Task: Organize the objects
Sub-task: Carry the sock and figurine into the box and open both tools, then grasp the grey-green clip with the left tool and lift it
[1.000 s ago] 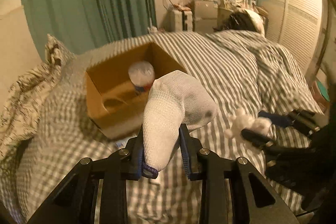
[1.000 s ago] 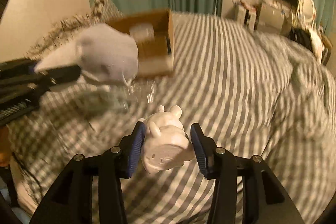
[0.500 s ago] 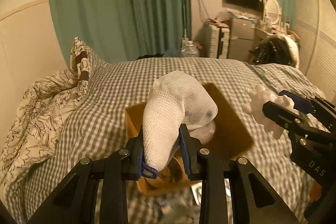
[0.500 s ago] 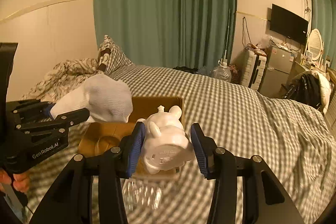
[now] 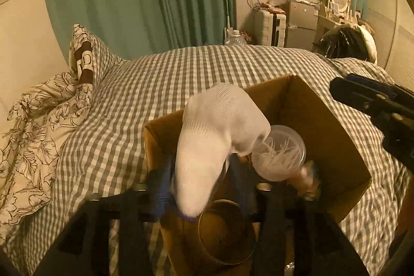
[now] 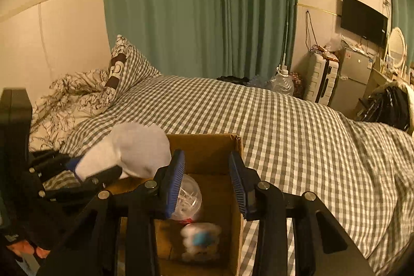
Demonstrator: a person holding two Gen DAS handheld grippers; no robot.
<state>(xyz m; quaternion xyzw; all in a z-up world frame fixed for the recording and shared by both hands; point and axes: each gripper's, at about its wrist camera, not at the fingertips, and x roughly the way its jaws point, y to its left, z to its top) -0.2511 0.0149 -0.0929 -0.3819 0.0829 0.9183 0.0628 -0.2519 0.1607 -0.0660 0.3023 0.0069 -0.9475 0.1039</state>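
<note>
A cardboard box sits open-topped on the checked bed cover, with both pairs of tongs held over it. The left tongs are opening, their blurred pads standing apart on either side of a white sock; whether the pads still press on it cannot be told. The sock's long axis runs steeply up from its cuff end low between the pads, then bends so that the rounded toe part points up and to the right over the box mouth. In the right wrist view the same sock lies slanted above the box's left rim, its bulbous end toward the box. The right tongs are closing with nothing between their blue pads, which stand apart above the box. Below them, on the box floor, lies a small white figure with a blue patch, too blurred to tell which way it points. A clear round container of thin white sticks lies inside the box too, beside a brown cylindrical tin at the near end.
</note>
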